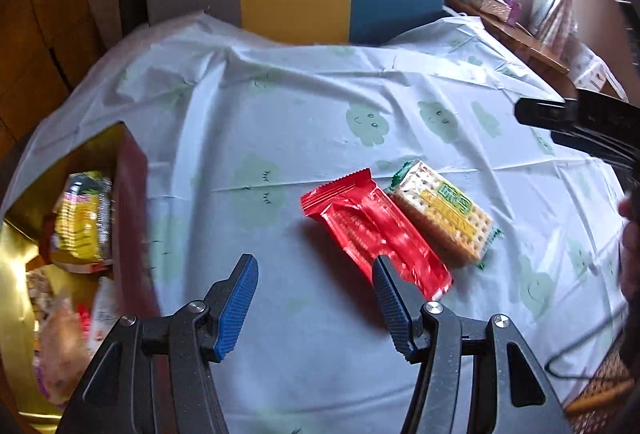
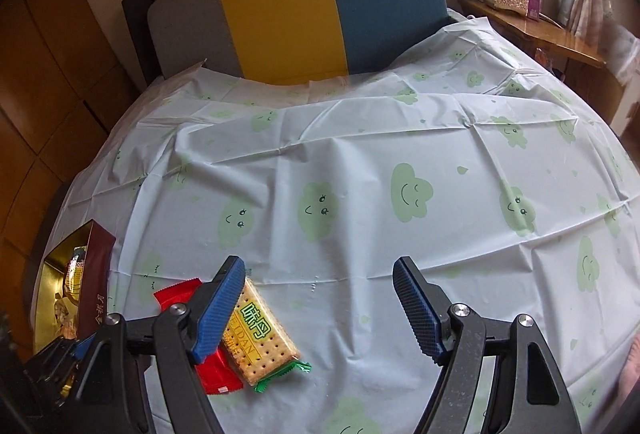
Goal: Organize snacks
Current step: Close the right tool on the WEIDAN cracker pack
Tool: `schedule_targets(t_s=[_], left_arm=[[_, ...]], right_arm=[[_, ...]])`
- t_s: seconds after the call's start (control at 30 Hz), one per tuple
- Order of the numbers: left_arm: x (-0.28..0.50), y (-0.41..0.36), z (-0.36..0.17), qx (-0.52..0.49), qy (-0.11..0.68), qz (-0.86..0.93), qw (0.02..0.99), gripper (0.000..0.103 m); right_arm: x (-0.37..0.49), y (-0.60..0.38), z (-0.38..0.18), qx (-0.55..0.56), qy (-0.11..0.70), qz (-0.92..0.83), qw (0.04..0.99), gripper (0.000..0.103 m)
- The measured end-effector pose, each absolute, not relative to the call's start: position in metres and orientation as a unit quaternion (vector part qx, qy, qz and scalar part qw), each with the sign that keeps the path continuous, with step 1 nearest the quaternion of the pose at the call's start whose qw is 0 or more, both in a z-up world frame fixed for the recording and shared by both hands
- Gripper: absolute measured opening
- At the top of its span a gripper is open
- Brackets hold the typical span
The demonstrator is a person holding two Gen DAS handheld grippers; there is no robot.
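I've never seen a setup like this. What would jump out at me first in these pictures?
Probably the bright red snack packet lying side by side with a clear pack of crackers on the cloud-print tablecloth. At the table's left edge stands a gold-lined box already holding snacks. Both the left claw and the right claw are open and empty.

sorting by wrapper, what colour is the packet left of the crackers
Red packet, glossy foil, touching the crackers; clearest in the left wrist view.

Tablecloth [image 2: 360,153] (cloud-printed) bears two snack packets [image 1: 376,234], box [image 1: 132,218].
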State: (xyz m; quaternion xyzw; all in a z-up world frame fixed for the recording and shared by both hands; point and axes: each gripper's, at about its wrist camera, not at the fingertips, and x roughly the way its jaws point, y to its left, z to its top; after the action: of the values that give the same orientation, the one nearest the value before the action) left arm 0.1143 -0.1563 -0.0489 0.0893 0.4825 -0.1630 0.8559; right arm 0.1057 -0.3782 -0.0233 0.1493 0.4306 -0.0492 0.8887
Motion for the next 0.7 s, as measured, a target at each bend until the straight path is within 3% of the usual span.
schedule_targets(t_s=[0.33, 0.7], left_arm=[[0.139, -0.180, -0.073, 0.097, 0.493, -0.142, 0.853, 0.071], [0.140, -0.168, -0.066, 0.086, 0.489, -0.141, 0.857, 0.072]], right_arm=[[0.111, -0.382, -0.024, 0.164, 0.436, -0.040, 0.884, 0.079], [0.116, -0.372, -0.039, 0.147, 0.468, -0.029, 0.871, 0.079]])
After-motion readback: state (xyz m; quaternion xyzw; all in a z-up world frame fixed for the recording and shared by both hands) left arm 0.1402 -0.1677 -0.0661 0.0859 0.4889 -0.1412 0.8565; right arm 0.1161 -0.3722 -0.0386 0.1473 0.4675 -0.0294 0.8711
